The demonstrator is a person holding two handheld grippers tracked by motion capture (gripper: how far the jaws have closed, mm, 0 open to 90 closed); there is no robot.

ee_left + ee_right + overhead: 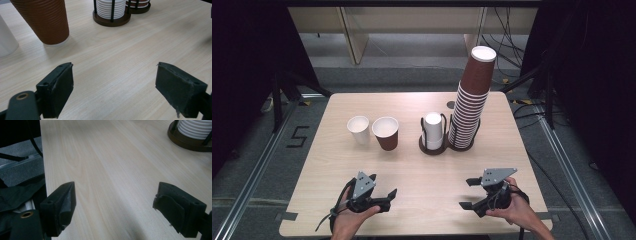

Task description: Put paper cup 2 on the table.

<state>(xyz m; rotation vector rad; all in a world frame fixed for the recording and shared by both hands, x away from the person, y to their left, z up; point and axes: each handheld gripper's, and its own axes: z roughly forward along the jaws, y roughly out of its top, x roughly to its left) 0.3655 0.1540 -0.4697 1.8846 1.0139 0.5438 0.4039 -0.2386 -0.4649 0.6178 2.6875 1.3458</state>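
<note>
Nearest the camera, two hand-held tongs rest low over the front edge of a pale wood-grain table [412,165]. The left gripper [388,194], held in the person's left hand [349,215], carries matte black, block-shaped jaws with worn rubber pads; in the left gripper view [115,85] they stand apart with only bare tabletop between them. The right gripper [468,194], held in the right hand [514,210], has the same black jaws and a grey three-cornered plate on top; in the right gripper view [115,205] its jaws also stand wide apart, gripping nothing.

Ahead of the left gripper, well apart from it, stands an upright brown ribbed paper cup [386,133] with a pale interior, a tapered cone wider at the rim. A smooth white cup [358,129] stands just beside it on its left. In the left gripper view the brown cup [43,20] lies up and to the left of the jaws.

Farther right are two round dark bases with black wire uprights: one holds a short stack of white cups [433,130], the other a tall, leaning stack of brown cups [471,100].
</note>
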